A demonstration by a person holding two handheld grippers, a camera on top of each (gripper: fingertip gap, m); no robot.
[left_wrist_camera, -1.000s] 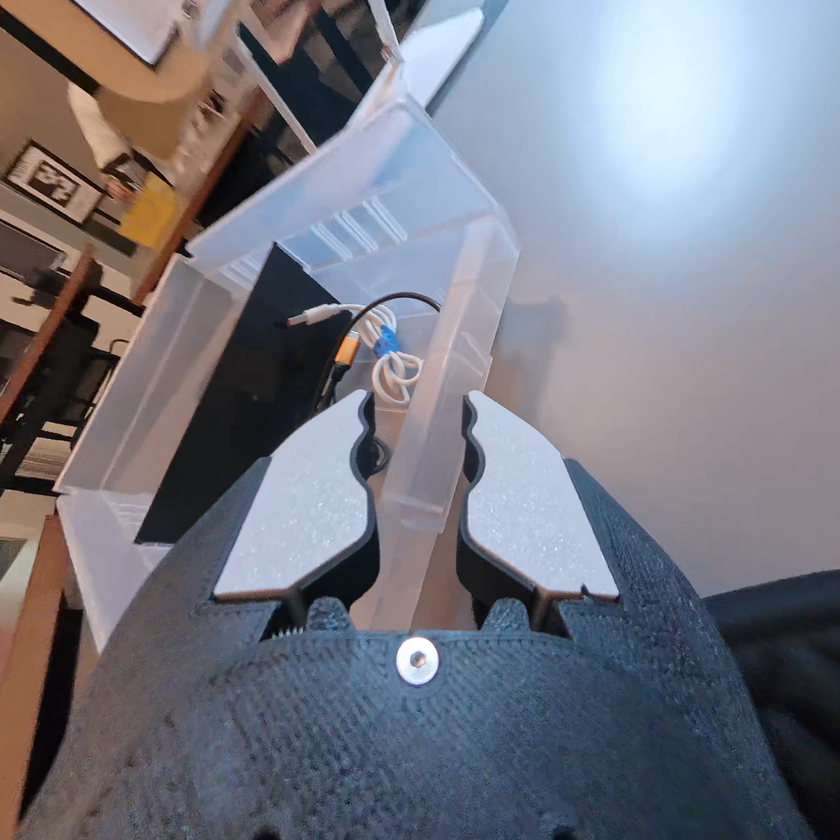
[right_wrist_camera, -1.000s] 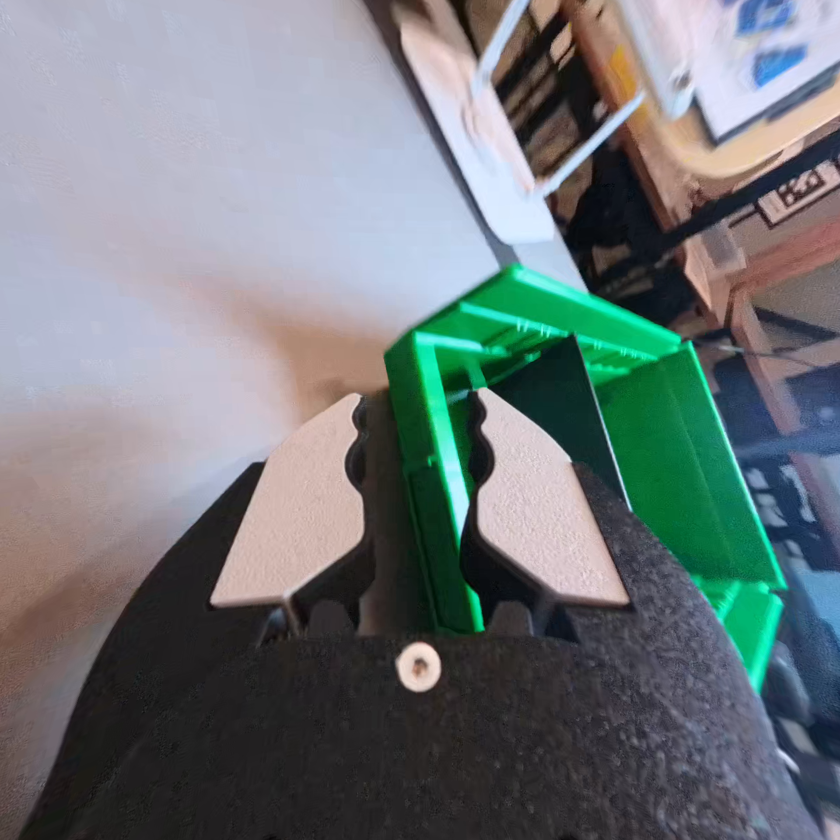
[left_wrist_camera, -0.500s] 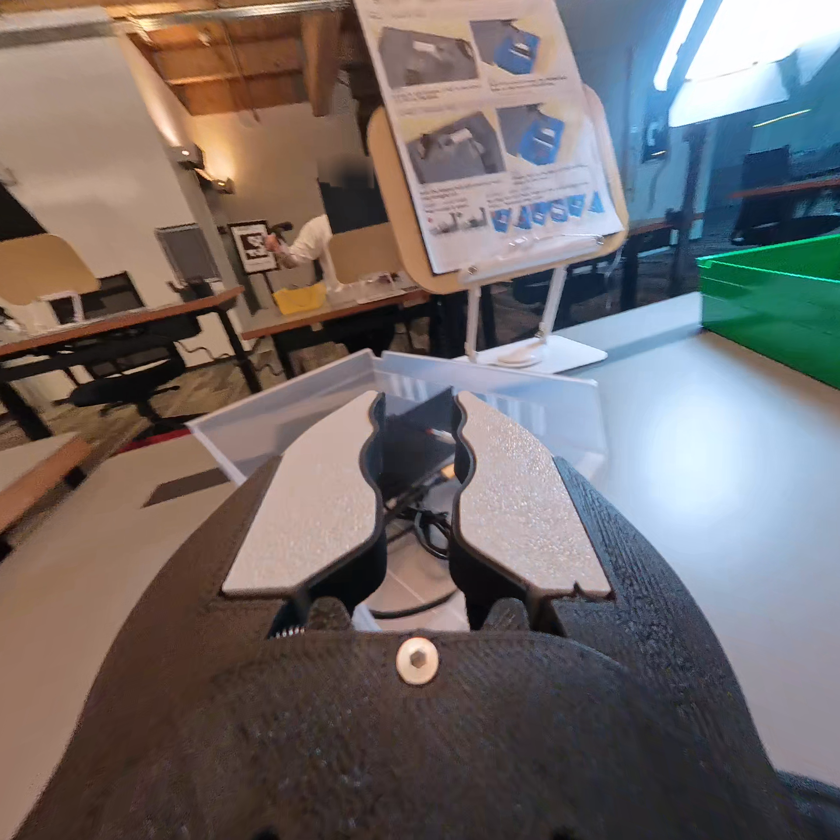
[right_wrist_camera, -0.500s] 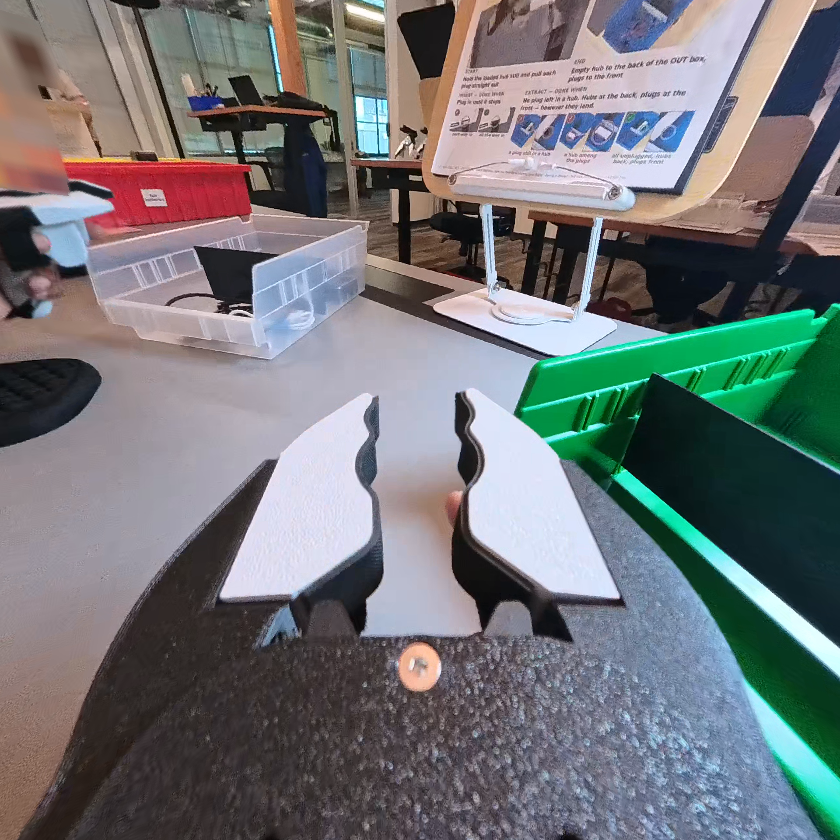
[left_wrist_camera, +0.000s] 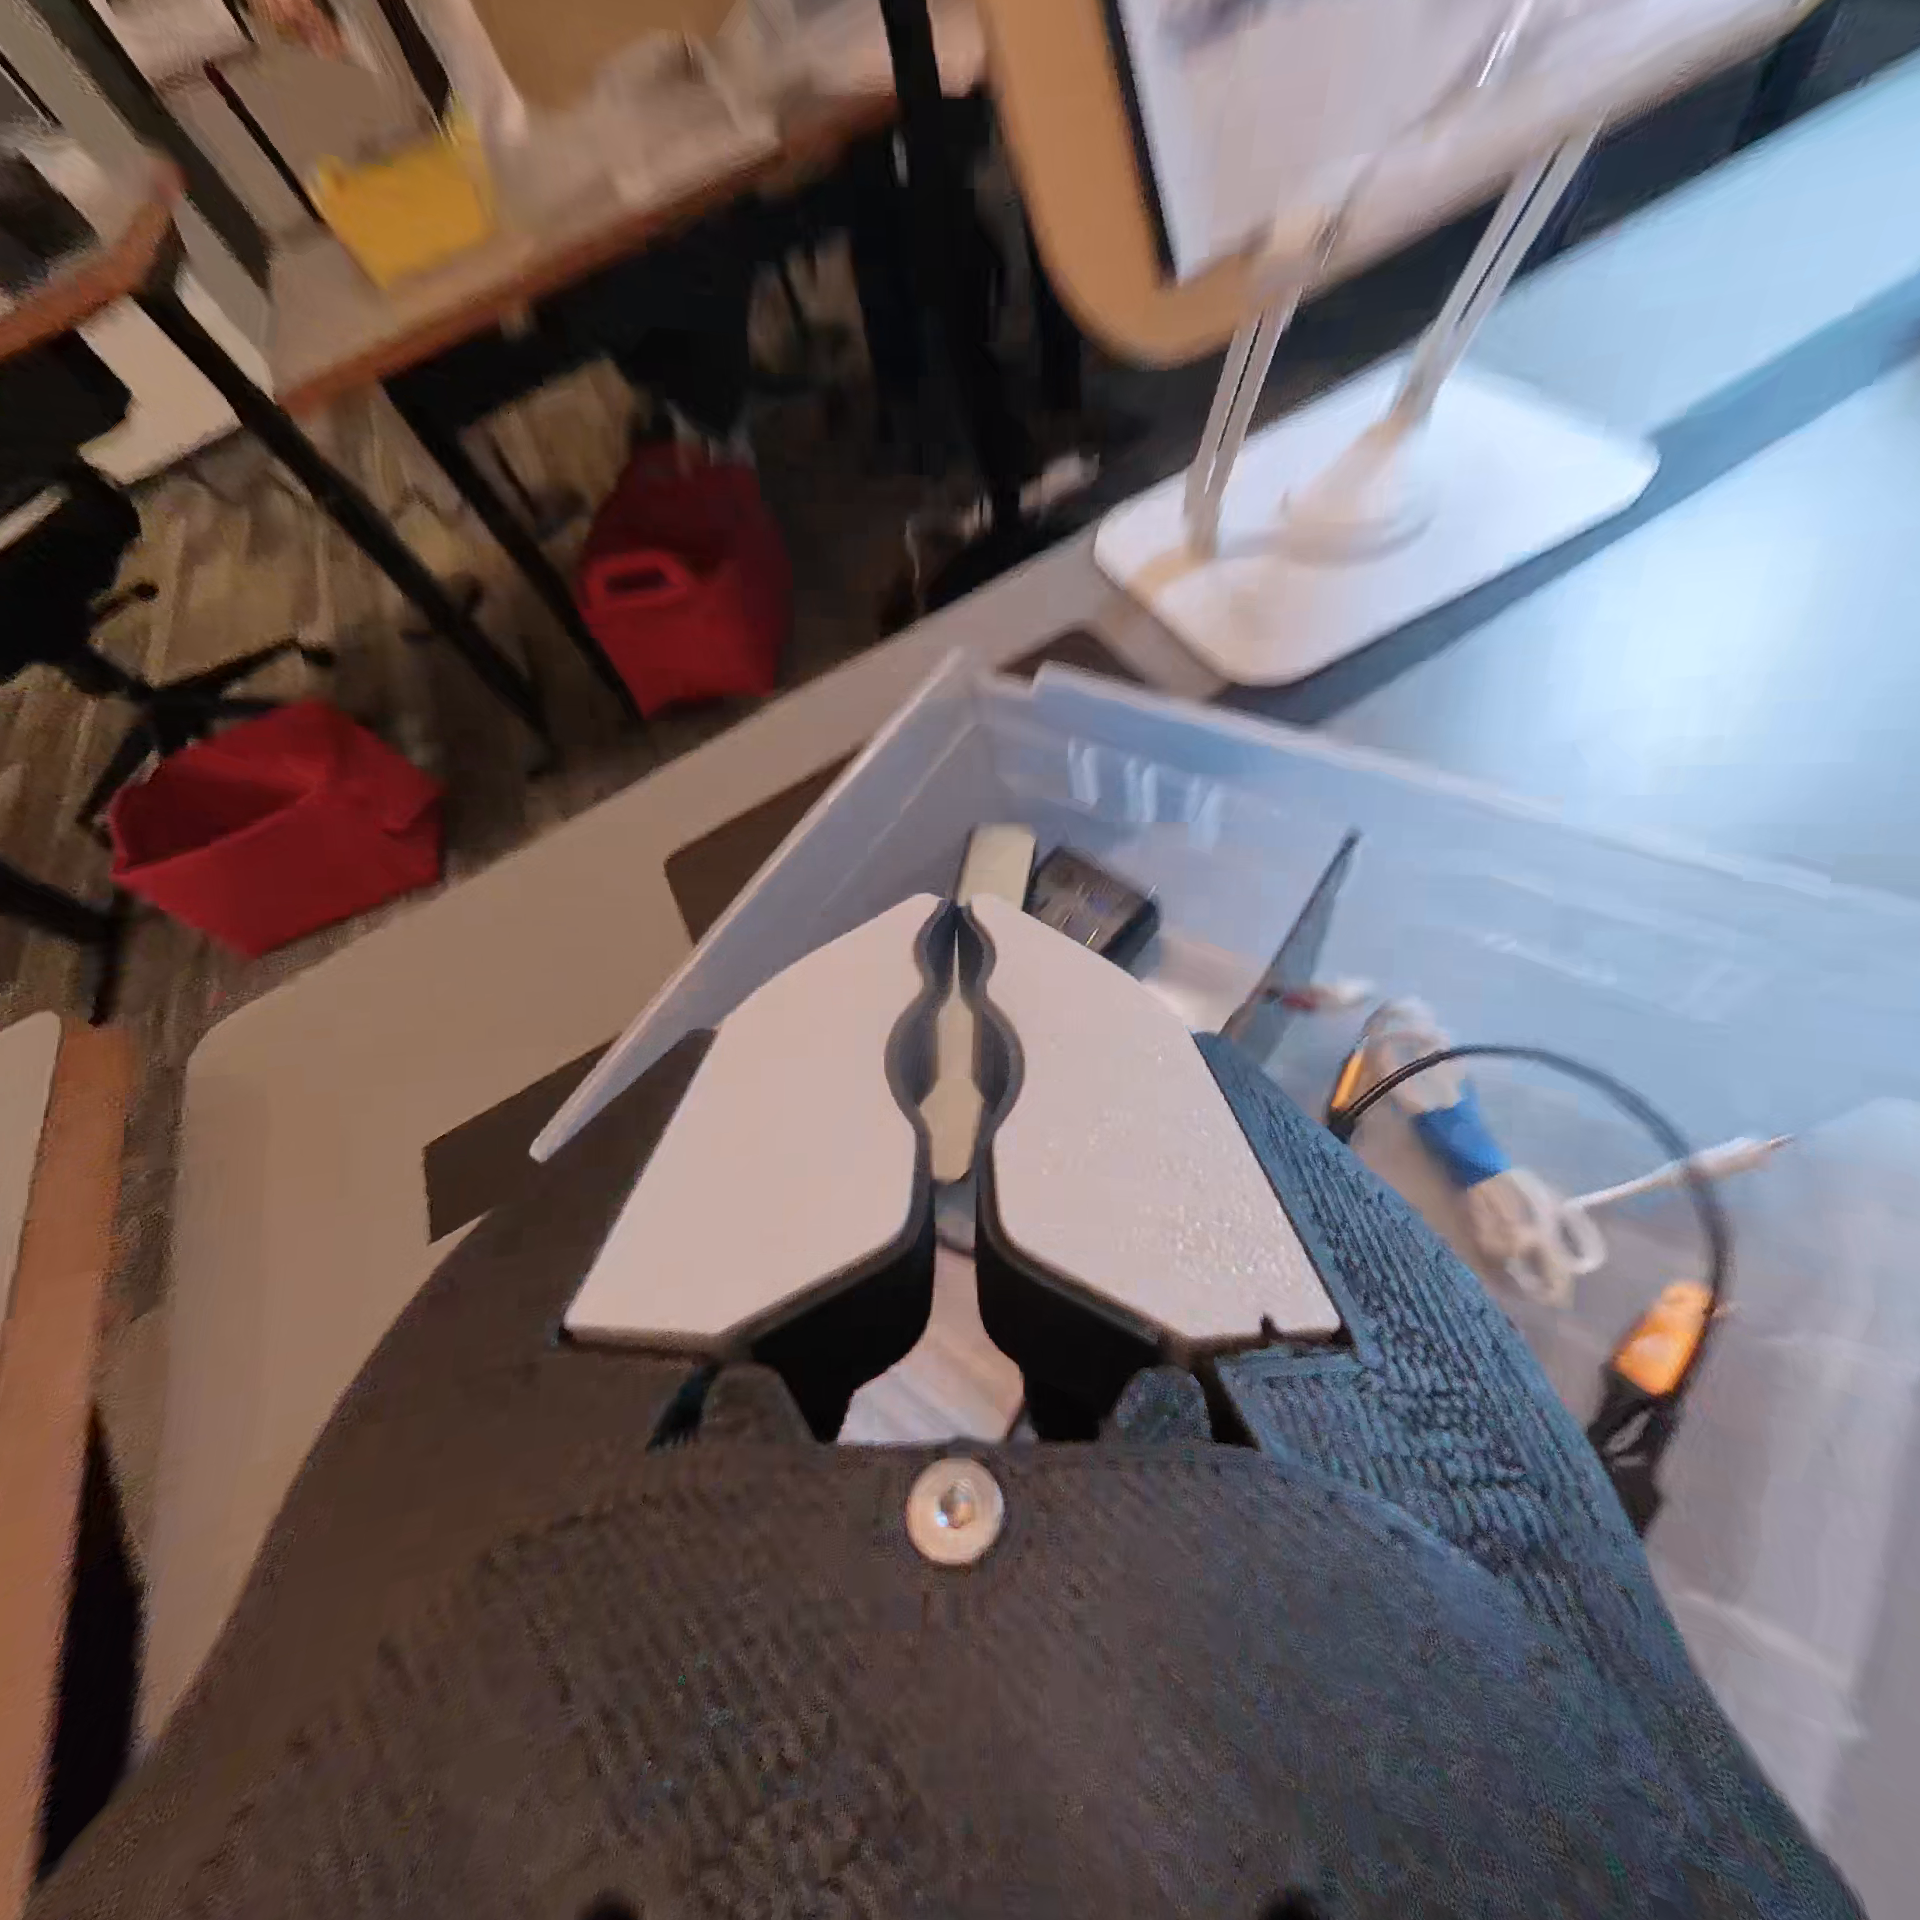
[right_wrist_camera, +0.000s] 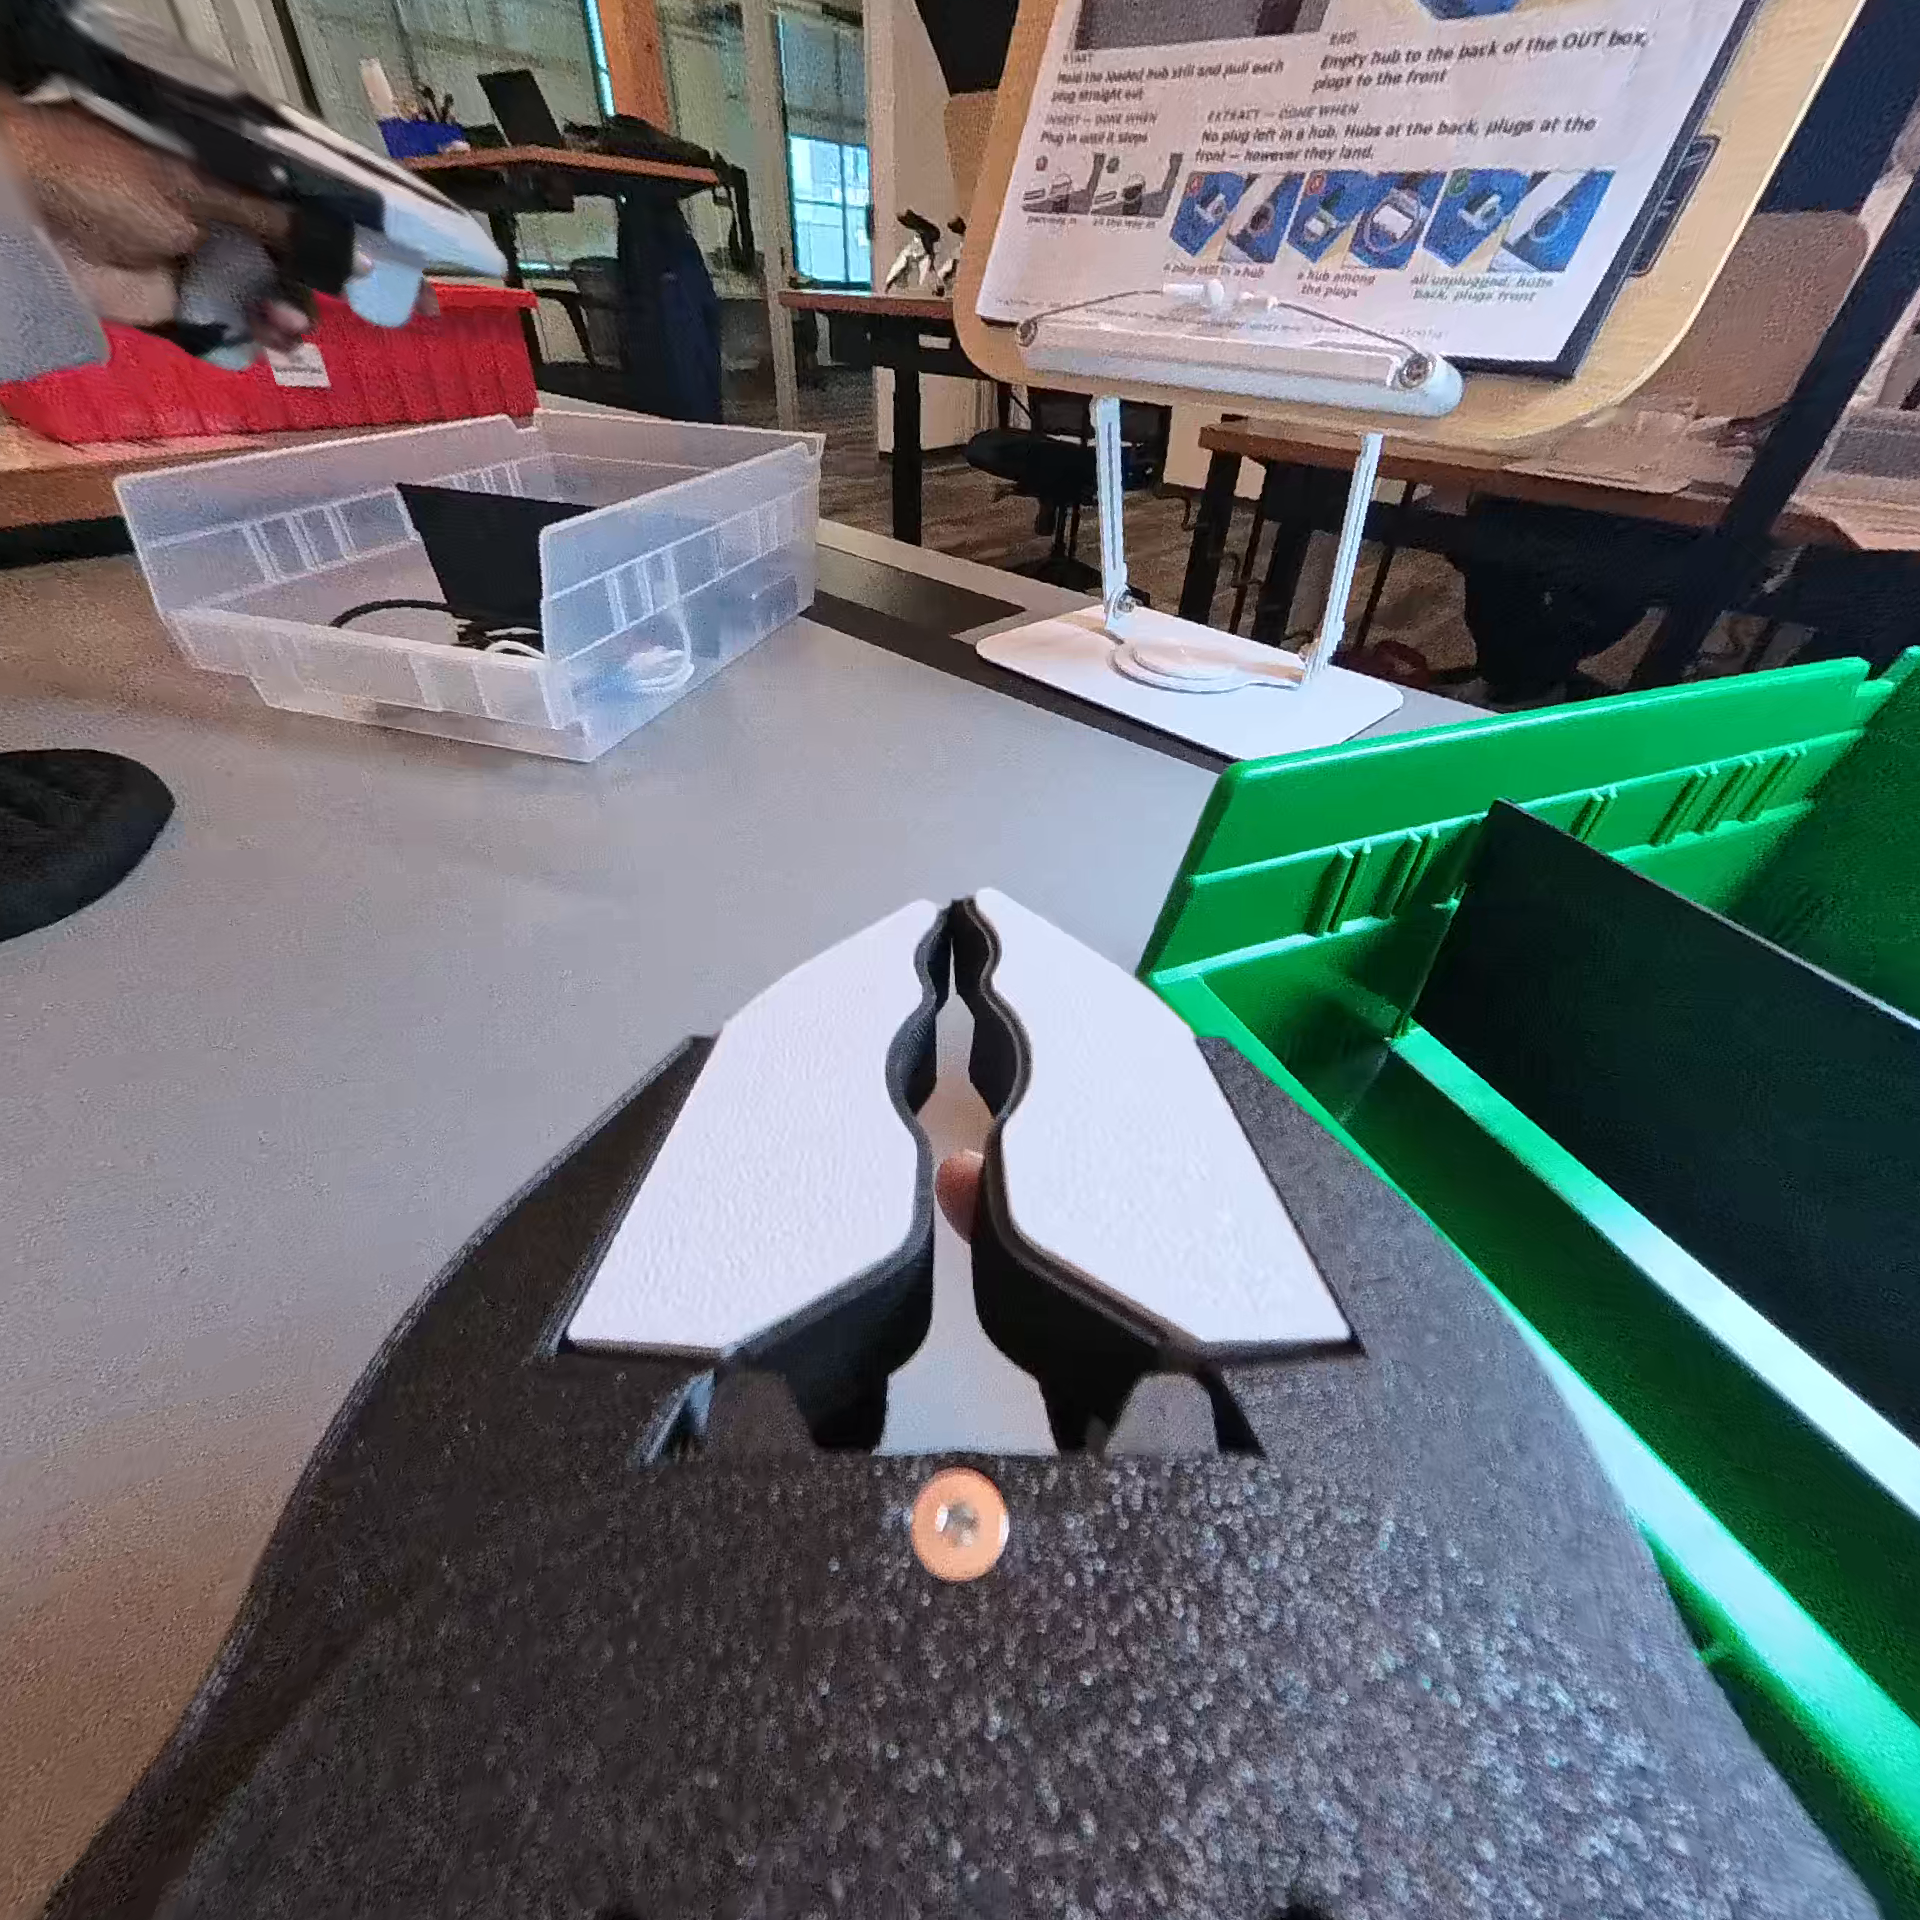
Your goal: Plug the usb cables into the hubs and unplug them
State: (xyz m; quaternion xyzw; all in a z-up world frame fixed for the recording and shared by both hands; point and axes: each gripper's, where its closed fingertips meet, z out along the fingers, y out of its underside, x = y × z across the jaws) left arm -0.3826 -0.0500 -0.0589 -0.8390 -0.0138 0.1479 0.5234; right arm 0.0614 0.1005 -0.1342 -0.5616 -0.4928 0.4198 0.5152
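Note:
In the left wrist view my left gripper (left_wrist_camera: pixel 954 925) is shut, its tips together, and hangs over the back part of a clear plastic bin (left_wrist_camera: pixel 1558 862). Just beyond the tips lie a white hub (left_wrist_camera: pixel 995 860) and a black hub (left_wrist_camera: pixel 1091 906). A black divider (left_wrist_camera: pixel 1294 966) splits the bin. In front of it lie a coiled white cable with a blue tie (left_wrist_camera: pixel 1455 1138) and a black cable with an orange plug (left_wrist_camera: pixel 1662 1340). In the right wrist view my right gripper (right_wrist_camera: pixel 961 914) is shut and empty above the grey table (right_wrist_camera: pixel 520 987), beside a green bin (right_wrist_camera: pixel 1455 831).
The clear bin (right_wrist_camera: pixel 468 582) sits far left on the table, with the left gripper (right_wrist_camera: pixel 312 208) held in a hand above it. An instruction sheet on a white stand (right_wrist_camera: pixel 1195 675) stands at the table's back edge. The green bin holds a black divider (right_wrist_camera: pixel 1662 1039). A black pad (right_wrist_camera: pixel 62 831) lies left. There is about 50 cm between the tips of the two grippers. The white hub (left_wrist_camera: pixel 995 860) lies some 15 cm from my left tips, 50 cm from my right tips.
Both grippers have closed from open. The left gripper has tilted down to look into the clear bin from above. The right gripper has stayed beside the green bin.

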